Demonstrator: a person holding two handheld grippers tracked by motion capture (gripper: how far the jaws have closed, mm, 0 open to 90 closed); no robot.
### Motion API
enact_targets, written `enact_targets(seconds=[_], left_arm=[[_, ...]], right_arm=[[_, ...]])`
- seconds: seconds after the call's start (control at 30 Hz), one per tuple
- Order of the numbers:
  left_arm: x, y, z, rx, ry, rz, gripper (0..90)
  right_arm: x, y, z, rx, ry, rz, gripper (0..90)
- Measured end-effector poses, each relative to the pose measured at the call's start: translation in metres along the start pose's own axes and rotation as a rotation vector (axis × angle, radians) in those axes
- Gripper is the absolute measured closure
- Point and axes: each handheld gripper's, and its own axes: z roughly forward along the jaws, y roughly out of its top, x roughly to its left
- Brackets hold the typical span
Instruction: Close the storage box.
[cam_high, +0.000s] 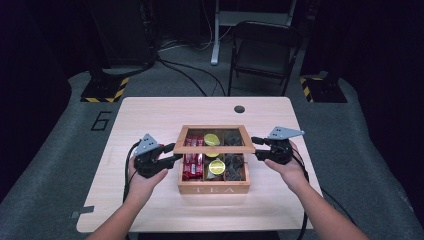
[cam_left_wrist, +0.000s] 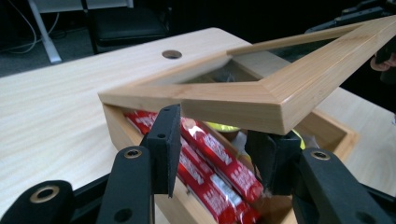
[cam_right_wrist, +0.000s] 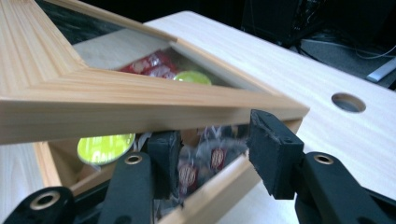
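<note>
The glass-paned lid (cam_high: 214, 145) hangs half-raised over the wooden tea box (cam_high: 214, 189) mid-counter (cam_high: 150, 210), the left gripper (cam_high: 170, 152) and right gripper (cam_high: 256, 148) at its side edges, fingers parted, whether gripping I cannot tell.

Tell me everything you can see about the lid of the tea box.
The lid is a light wooden frame around a clear pane, through which red packets and a yellow-green pod show. It is raised and tilted over the wooden box, its back edge at the box's rear, its front edge lifted. The left gripper and right gripper sit at its front corners; in the gripper views each corner rests on the jaws, though a firm clamp cannot be told.
</note>
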Motion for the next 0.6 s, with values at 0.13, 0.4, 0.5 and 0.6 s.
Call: enact_targets(seconds=[0.13, 0.4, 0.5, 0.6], left_arm=[[-0.002, -0.013, -0.001, 0.016, -0.015, -0.003, 55.4], [-0.001, -0.039, -0.003, 0.170, -0.002, 0.054, 49.8], [-0.001, -0.056, -0.007, 0.244, 0.047, 0.103, 47.9], [0.002, -0.064, -0.015, 0.237, 0.045, 0.096, 43.8]], right_arm=[[-0.003, -0.011, -0.007, 0.023, -0.002, 0.005, 54.2], [-0.012, -0.020, -0.018, -0.025, -0.018, 0.071, 54.0], [-0.012, -0.021, -0.020, -0.029, -0.020, 0.074, 53.7], [-0.013, -0.021, -0.020, -0.039, -0.025, 0.077, 53.1]])
